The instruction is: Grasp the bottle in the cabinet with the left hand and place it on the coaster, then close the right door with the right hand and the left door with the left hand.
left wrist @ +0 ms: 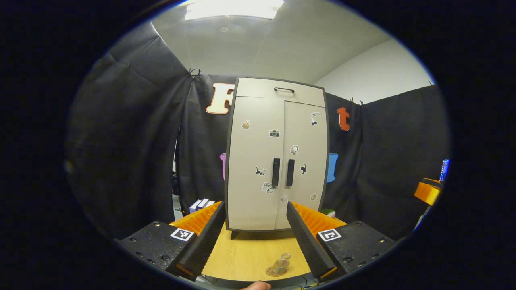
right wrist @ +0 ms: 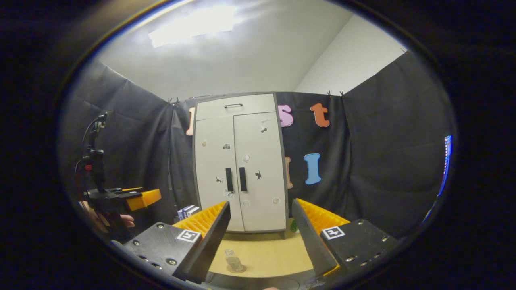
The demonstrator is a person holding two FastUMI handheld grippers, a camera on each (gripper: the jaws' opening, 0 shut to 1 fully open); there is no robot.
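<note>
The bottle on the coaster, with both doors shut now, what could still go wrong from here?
1. The bottle stands on the coaster near the table's front edge, between the open left gripper fingers; a careless pull-back might tip it.
2. In the right gripper view the right gripper is open close above the same spot, so it could clip the bottle too.
3. The cabinet doors look closed, but latching cannot be judged.

a recording booth set up inside a plain room, not a lived-in home: black cloth (right wrist: 383, 153) is clipped up as walls around a small wooden table (left wrist: 250, 253), a sticker-covered cabinet (left wrist: 276, 161) stands as a prop, and a white ceiling with a panel light (left wrist: 234, 9) shows above.
</note>
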